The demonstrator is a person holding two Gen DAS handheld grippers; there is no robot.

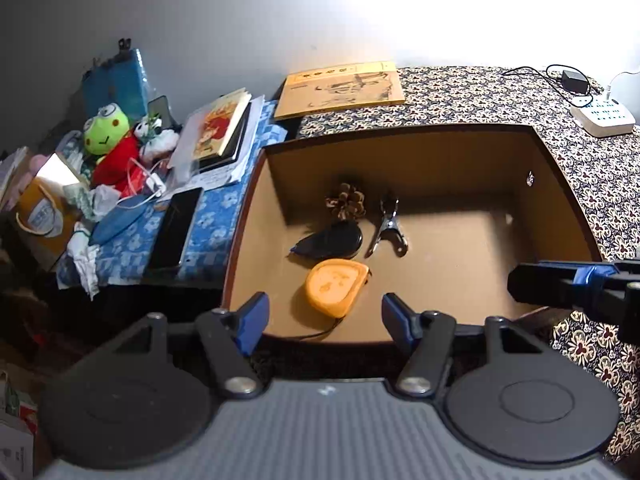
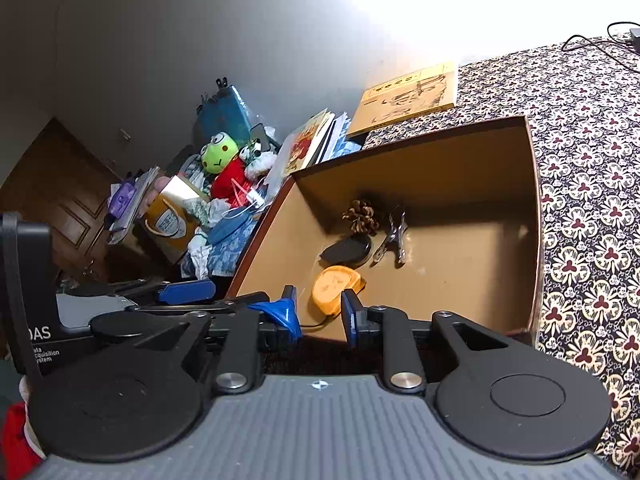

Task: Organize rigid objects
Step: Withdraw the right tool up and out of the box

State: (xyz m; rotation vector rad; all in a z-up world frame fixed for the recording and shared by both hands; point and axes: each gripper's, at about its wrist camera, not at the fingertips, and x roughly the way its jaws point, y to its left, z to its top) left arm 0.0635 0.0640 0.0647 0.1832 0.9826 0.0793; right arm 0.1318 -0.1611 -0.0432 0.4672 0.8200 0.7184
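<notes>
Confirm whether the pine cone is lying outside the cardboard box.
No, the pine cone sits inside the cardboard box, near its back wall.

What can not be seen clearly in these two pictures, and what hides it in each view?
- Orange case: its cord runs behind the near wall of the cardboard box in the left wrist view.
- Orange case, right wrist view: the right gripper covers its lower part.
- Yellow book: cover writing too small to read.
- Right gripper, left wrist view: cut off by the picture edge, so the jaws are unreadable there.
</notes>
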